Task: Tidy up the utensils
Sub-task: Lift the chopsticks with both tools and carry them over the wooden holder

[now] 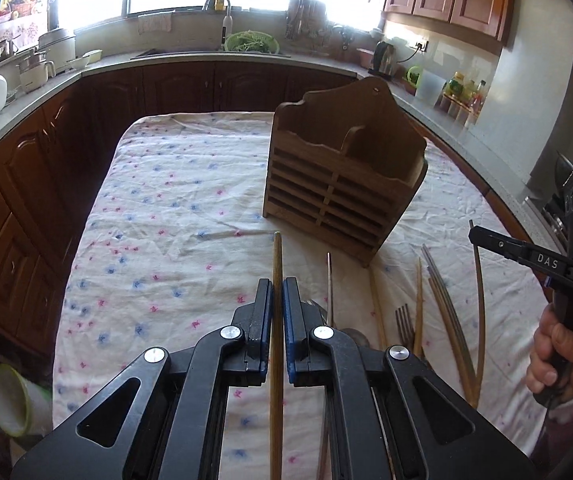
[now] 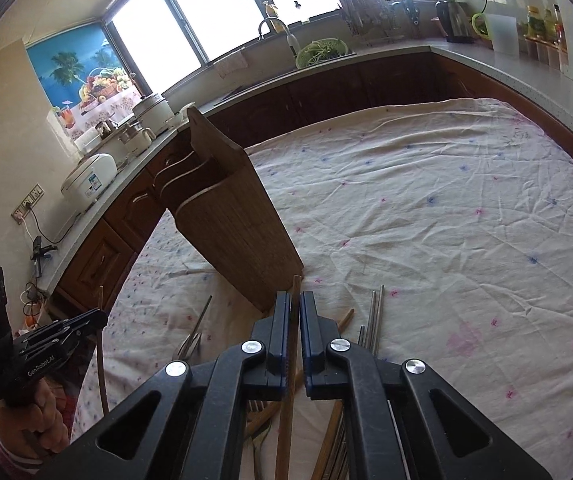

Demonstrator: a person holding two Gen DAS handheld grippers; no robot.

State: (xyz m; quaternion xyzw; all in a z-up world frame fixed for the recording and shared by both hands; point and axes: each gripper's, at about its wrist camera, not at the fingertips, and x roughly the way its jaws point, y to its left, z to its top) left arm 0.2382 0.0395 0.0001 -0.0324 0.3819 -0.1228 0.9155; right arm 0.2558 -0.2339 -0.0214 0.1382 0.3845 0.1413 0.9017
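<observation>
Left gripper (image 1: 277, 294): clamped on a wooden chopstick (image 1: 276, 264), nearest the left wrist lens; stick's long axis runs along the fingers, tip toward the wooden holder (image 1: 342, 184).
Holder: upright on the tablecloth (image 1: 174, 200), ahead and slightly right of that tip.
Loose utensils (image 1: 438, 300): on the cloth, near side of the holder.
Right gripper (image 2: 296, 308): clamped on a second chopstick (image 2: 291, 380); holder ahead-left, its solid side facing, compartments mostly hidden.
Nearer hand: cannot tell.
Cut off: both sticks' rear ends.
</observation>
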